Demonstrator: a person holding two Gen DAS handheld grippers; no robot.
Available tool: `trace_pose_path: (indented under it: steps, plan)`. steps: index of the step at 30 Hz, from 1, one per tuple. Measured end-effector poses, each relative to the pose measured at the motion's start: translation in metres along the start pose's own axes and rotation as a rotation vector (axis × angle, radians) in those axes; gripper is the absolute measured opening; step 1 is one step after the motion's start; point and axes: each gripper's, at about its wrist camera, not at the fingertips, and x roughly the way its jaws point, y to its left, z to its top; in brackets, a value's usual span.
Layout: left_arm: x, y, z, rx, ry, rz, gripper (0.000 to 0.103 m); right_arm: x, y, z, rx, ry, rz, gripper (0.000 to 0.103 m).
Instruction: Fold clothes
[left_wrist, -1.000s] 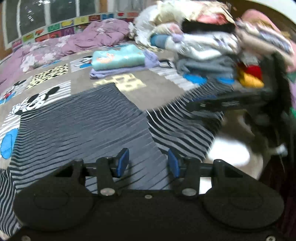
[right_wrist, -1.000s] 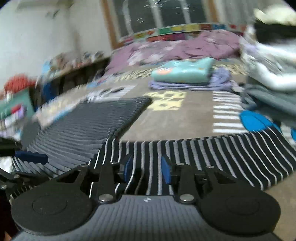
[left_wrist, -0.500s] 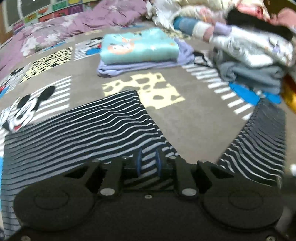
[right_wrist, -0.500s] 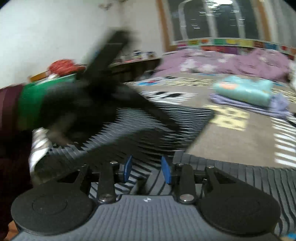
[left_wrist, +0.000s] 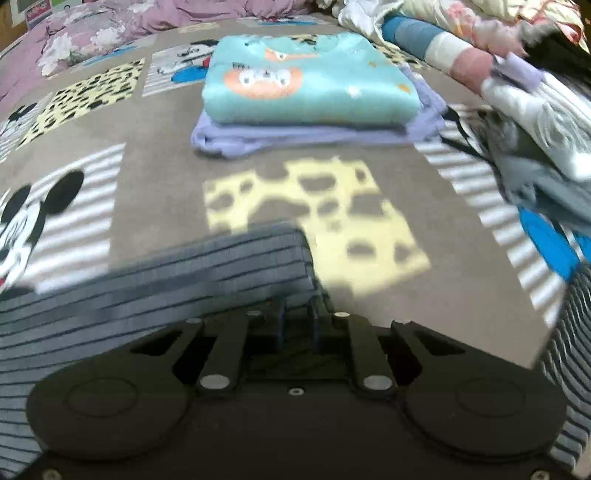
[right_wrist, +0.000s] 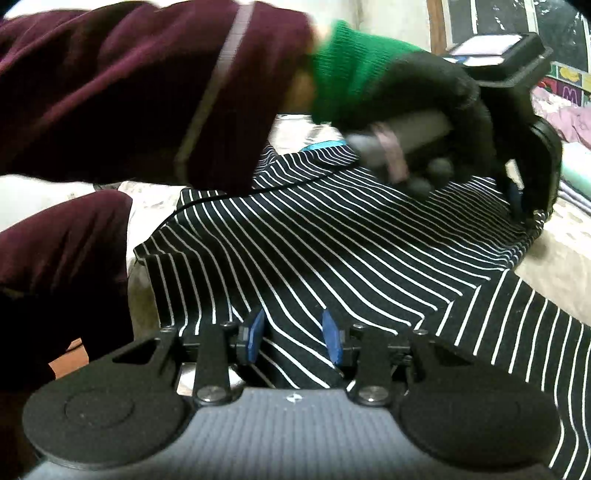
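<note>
Striped garment (right_wrist: 332, 251) lies spread flat on the bed (left_wrist: 166, 177). Left gripper (left_wrist: 295, 325): fingers nearly together, clamped on garment's far corner, also seen from right wrist (right_wrist: 517, 199). Right gripper (right_wrist: 293, 334): fingers partly apart, a ridge of striped cloth between them; cannot tell if pads press it.
</note>
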Motion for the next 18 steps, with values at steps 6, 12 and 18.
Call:
trace_pose_path:
  steps: [6,12,18]
  plan:
    - [0.023,0.023,0.03,-0.144,-0.019,-0.059,0.015,0.001,0.005,0.001,0.016,-0.005,0.008,0.037]
    - [-0.059,0.057,0.004,-0.163,-0.173,-0.154,0.015,0.005,-0.013,-0.001,0.055,-0.028,0.029,0.036]
    - [-0.169,0.109,-0.097,-0.12,-0.229,-0.058,0.015,-0.018,-0.029,0.0,0.141,-0.129,-0.043,0.037]
